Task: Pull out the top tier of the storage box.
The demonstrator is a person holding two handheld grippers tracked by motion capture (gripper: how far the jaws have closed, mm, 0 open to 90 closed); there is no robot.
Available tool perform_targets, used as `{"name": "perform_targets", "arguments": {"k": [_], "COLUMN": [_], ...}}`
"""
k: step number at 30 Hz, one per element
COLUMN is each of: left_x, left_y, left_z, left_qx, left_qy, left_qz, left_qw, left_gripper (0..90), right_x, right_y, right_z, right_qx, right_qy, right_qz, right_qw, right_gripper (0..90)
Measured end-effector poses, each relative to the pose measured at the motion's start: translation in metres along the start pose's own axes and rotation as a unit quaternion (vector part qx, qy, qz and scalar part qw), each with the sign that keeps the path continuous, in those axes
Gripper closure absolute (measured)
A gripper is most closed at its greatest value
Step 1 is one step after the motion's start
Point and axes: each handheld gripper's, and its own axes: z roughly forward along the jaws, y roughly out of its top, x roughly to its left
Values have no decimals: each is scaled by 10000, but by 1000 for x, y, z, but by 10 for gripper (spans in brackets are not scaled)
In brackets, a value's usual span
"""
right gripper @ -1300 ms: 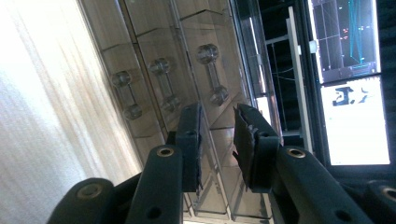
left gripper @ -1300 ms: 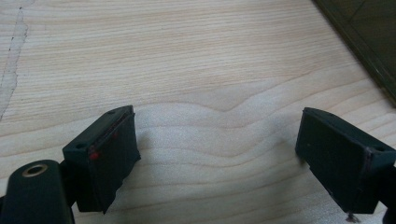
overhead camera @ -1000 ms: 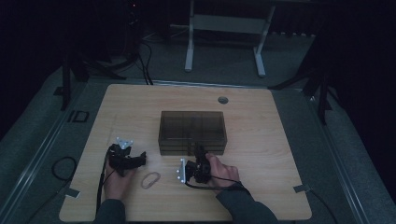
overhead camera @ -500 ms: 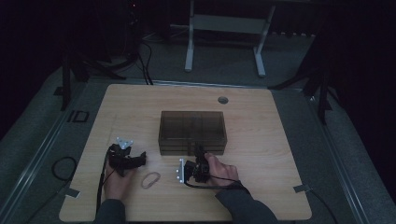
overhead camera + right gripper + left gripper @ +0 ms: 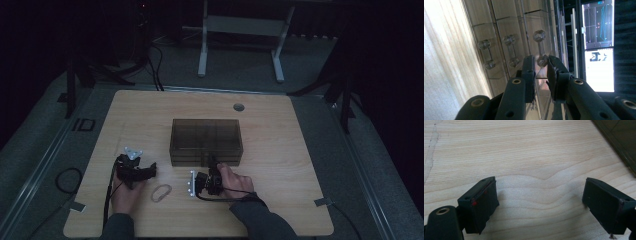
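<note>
Drawer box (image 5: 206,141) blocks mid-table; bare table (image 5: 300,150) surrounds it.

The right gripper (image 5: 541,65) hides the near end of the top handle (image 5: 539,47), so whether its pads press it is unclear. The box (image 5: 621,140) is cut off at the left gripper view's corner. In the dim high view, the loop (image 5: 161,192) on the bench (image 5: 300,150) is too small to identify.

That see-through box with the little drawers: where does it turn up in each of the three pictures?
High view: the drawer box sits mid-table, just beyond the right gripper.
Left gripper view: one dark corner of it at the upper right edge.
Right gripper view: its front, turned sideways, spans the upper left and middle, with three clear handles; the jaws close around the topmost handle.
Shared landmark: the pale wooden tabletop.
</note>
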Motion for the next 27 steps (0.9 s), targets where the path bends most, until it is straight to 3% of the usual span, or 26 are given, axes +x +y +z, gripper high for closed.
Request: {"name": "perform_targets", "arguments": {"k": [27], "left_x": [0], "left_y": [0], "left_z": [0], "left_qx": [1], "left_qy": [1], "left_qz": [-1], "left_qw": [10000], "left_gripper": [131], "right_x": [7], "right_y": [-1], "right_z": [7], "right_qx": [20], "right_qy": [-381], "right_qz": [-426], "right_qw": [9984], "right_gripper": [785]}}
